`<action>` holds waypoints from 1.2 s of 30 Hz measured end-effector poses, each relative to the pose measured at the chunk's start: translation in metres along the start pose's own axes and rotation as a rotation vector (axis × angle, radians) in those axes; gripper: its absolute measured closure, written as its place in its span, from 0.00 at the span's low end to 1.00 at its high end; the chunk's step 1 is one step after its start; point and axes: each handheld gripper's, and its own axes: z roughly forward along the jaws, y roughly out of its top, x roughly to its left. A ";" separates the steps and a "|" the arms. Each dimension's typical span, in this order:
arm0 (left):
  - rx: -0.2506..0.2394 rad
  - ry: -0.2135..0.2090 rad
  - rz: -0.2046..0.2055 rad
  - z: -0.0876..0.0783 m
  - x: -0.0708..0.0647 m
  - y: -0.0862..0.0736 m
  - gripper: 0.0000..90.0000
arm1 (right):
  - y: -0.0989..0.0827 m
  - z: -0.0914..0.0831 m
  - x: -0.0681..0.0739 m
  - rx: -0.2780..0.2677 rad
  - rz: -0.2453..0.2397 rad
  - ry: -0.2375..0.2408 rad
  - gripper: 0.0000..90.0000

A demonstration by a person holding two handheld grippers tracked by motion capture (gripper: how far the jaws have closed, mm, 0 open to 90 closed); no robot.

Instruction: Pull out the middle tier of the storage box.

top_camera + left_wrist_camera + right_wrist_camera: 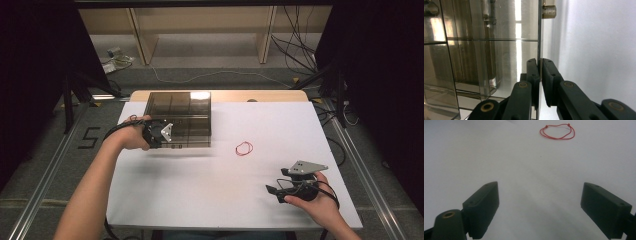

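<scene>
A smoky see-through box (186,112) with inner compartments stands at the back left of the white table (210,195). My left gripper (172,136) is at its front left corner. In the left gripper view the jaws (540,62) are shut on a thin clear panel (539,37) of the box, with a small metal fitting (549,11) farther along that edge. A red string loop (244,148) lies flat mid-table. My right gripper (276,181) hovers near the front right, open and holding nothing. The red string loop (557,131) lies well ahead of my right gripper (540,188).
Bare white tabletop (524,165) stretches between the right gripper and the loop. Behind the table are wooden shelf frames (145,40) and loose cables (295,50) on the floor. Metal rails (50,165) run along both sides.
</scene>
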 end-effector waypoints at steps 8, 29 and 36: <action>-0.018 0.025 -0.013 -0.005 -0.001 0.000 0.90 | 0.000 0.000 0.000 0.001 0.003 -0.002 0.18; -0.042 0.101 -0.141 -0.010 -0.008 -0.007 0.70 | 0.000 0.000 0.000 0.000 -0.001 0.000 0.18; -0.115 0.176 -0.263 -0.018 -0.013 -0.010 0.47 | 0.000 0.000 0.000 -0.001 -0.001 -0.001 0.18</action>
